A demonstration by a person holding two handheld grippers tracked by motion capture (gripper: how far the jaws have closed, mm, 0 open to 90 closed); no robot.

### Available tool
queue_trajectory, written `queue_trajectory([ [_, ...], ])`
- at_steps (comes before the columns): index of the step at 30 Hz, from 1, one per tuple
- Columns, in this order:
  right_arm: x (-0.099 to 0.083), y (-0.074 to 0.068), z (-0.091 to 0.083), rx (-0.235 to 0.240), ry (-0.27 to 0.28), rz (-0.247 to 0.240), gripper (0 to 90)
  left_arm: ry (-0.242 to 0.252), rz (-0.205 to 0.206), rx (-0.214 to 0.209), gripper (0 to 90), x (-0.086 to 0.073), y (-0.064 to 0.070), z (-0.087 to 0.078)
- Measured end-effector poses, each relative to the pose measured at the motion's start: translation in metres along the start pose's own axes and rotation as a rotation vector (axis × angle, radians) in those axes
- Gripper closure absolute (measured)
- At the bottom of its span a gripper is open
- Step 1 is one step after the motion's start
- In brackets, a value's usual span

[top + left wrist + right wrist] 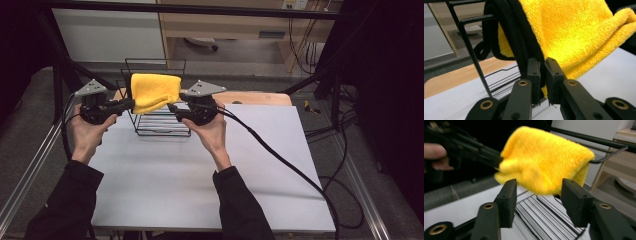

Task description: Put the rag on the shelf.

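Observation:
A yellow fleece towel with a black hem hangs over the top bar of a black wire rack at the far middle of the white table. My left gripper is shut on the towel's lower left corner. In the left gripper view the hem runs down between the nearly closed jaws. My right gripper sits at the towel's right side. Its jaws stand wide open just short of the towel, touching nothing. The left gripper pinches the cloth at upper left in the right gripper view.
The wire rack's base bars lie under the towel, and its upright loop rises beside my left jaws. White tabletop spreads toward me. A wooden board lies behind the rack. Cables trail across the table's right side.

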State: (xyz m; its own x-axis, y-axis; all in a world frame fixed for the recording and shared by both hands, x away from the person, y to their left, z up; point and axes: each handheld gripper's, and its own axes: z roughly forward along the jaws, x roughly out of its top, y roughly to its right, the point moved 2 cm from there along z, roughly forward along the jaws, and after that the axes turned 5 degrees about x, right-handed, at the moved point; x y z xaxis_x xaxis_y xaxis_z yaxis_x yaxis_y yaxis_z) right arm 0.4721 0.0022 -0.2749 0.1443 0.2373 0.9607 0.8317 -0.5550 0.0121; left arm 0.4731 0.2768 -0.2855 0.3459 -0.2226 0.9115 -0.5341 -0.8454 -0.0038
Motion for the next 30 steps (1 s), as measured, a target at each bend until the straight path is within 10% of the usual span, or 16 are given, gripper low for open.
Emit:
queue_trajectory([
  [4, 0.006, -0.001, -0.004, -0.004, 0.046, 0.03, 42.9, -0.014, 0.016, 0.01, 82.6, -0.001, 0.003, 0.005],
  [9, -0.006, 0.01, 0.011, -0.082, -0.045, 0.052, 48.1, -0.01, 0.013, 0.014, 82.4, -0.004, 0.003, 0.01],
  [20, -0.026, 0.023, 0.035, -0.14, -0.039, 0.069, 81.1, 0.033, 0.004, 0.045, 77.6, -0.008, -0.002, 0.017],
  [30, -0.023, 0.016, 0.022, -0.08, -0.029, 0.067, 66.0, 0.027, 0.016, 0.053, 49.6, -0.011, -0.001, 0.004],
])
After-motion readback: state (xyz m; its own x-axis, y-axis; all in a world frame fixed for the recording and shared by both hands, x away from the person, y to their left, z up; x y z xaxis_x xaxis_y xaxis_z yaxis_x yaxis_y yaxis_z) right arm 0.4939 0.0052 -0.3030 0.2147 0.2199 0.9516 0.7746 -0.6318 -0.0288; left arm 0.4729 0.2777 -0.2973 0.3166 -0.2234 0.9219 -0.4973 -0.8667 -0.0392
